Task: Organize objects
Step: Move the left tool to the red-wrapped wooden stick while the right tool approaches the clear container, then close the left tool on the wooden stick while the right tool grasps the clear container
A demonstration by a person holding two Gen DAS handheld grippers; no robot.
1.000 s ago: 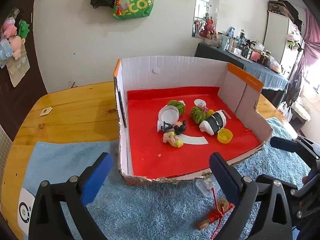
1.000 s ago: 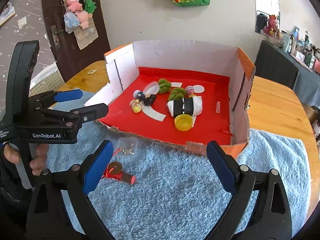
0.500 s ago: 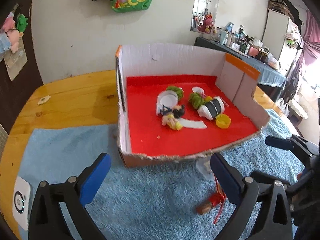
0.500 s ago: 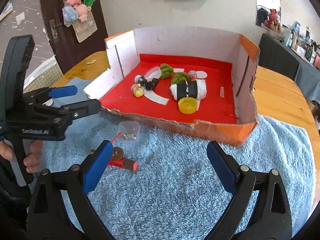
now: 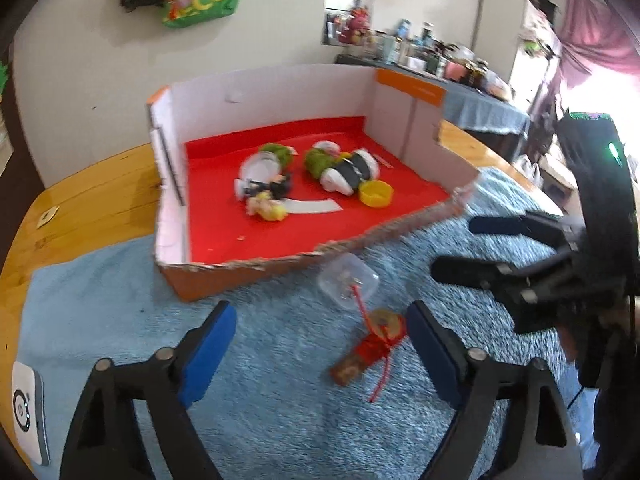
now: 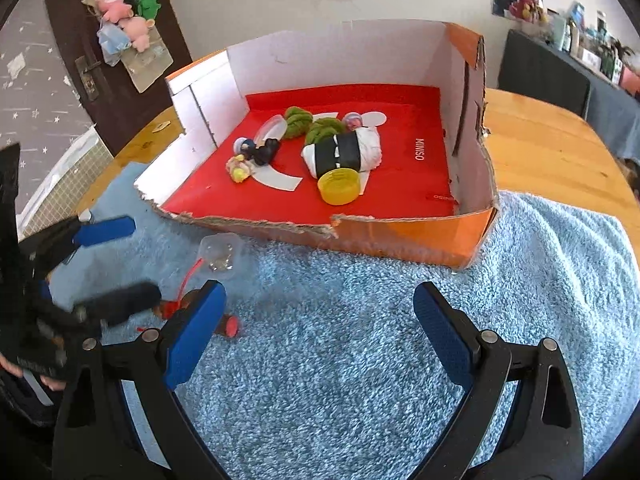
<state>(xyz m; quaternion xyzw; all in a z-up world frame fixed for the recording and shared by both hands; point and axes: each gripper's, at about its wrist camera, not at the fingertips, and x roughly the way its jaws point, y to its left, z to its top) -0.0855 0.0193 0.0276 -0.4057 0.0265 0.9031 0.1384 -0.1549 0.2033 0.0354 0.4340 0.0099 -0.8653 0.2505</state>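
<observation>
A cardboard box with a red floor stands on a blue towel; it also shows in the right wrist view. In it lie a black-and-white plush, a yellow cap, green yarn balls and small figures. On the towel before the box lie a clear plastic cup and a red-tasselled charm, both between my left gripper's open fingers. My left gripper is open and empty. My right gripper is open and empty, right of the charm.
The towel lies on a wooden table. A white device sits at the towel's left edge. The right gripper shows at the right of the left wrist view. A dark door stands behind, to the left.
Both grippers have drawn back and lowered toward the towel. The left gripper has swung right, so the cup and charm now lie between its fingers. Both stay open.
</observation>
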